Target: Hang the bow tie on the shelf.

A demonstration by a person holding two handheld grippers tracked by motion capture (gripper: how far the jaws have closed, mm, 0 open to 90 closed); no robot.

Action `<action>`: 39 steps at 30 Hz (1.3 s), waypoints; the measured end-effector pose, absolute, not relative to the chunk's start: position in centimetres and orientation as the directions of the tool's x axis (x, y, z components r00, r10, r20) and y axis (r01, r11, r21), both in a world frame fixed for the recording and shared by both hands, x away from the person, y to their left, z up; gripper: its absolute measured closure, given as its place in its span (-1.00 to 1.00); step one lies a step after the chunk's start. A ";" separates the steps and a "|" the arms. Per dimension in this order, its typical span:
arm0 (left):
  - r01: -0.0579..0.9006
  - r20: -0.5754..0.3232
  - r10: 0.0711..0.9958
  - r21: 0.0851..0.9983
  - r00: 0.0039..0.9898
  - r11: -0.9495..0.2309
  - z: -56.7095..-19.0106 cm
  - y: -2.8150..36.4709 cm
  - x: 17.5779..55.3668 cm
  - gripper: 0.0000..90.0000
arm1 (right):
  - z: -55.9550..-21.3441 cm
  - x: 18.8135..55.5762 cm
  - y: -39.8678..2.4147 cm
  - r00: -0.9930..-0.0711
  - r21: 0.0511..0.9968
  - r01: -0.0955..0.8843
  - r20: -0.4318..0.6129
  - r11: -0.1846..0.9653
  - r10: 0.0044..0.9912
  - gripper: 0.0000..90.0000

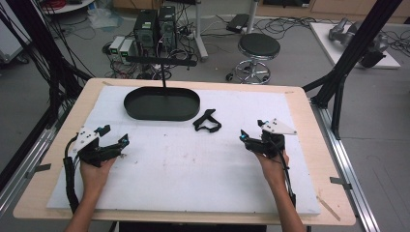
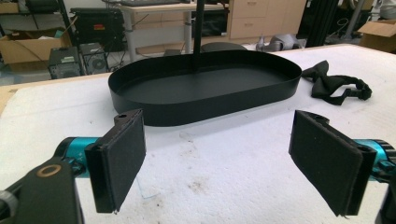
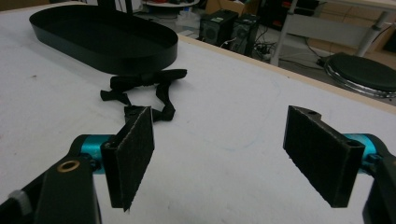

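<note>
Two hand-held tongs rest over a white-padded table (image 1: 159,164) in the high view: the left tongs (image 1: 123,143) near the table's left edge, the right tongs (image 1: 243,137) toward its right side, each gripped by a hand from below. Between them, closer to the right tongs, a black bow tie (image 1: 207,121) lies on the pad just beside the right end of a black oval tray (image 1: 162,104). From the left gripper view, the left tongs (image 2: 233,161) stand wide apart with nothing between the pads, the tray (image 2: 205,100) straight ahead and the bow tie (image 2: 334,84) off to its right. From the right gripper view, the right tongs (image 3: 219,156) are parted and empty above the pad; the bow tie (image 3: 142,88) lies ahead of the left pad, apart from it, with the tray (image 3: 102,39) behind.
</note>
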State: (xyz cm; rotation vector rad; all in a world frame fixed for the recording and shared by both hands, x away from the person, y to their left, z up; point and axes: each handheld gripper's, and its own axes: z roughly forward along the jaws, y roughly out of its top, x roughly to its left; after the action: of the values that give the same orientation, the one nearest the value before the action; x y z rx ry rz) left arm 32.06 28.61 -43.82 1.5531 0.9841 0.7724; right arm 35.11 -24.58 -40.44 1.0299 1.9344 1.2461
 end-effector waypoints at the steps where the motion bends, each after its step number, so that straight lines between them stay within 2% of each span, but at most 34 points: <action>1: 0.191 -0.024 0.895 0.979 0.445 -0.069 -43.8 28.6 32.1 -0.58 | -40.3 35.4 -24.3 -0.514 0.924 0.287 -0.075 0.254 0.855 -0.45; 12: 0.189 -0.025 0.895 0.980 0.446 -0.067 -43.8 28.7 32.1 -0.58 | -39.7 39.6 -21.5 -0.559 0.928 0.314 0.008 0.203 0.829 -0.36; 26: 0.189 -0.035 0.892 0.980 0.450 -0.057 -43.8 28.8 32.1 -0.58 | -41.7 44.0 -17.3 -0.598 0.889 0.372 0.011 0.266 0.801 -0.18; 39: 0.187 -0.038 0.891 0.981 0.452 -0.053 -43.8 28.8 32.1 -0.58 | -43.9 46.3 -15.0 -0.628 0.823 0.457 0.030 0.337 0.778 0.30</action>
State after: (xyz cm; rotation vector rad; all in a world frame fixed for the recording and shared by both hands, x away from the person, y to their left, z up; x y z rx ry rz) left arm 32.09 28.82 -43.83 1.5418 0.9806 0.7584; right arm 46.31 -15.03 -43.85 1.0913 2.2376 1.1968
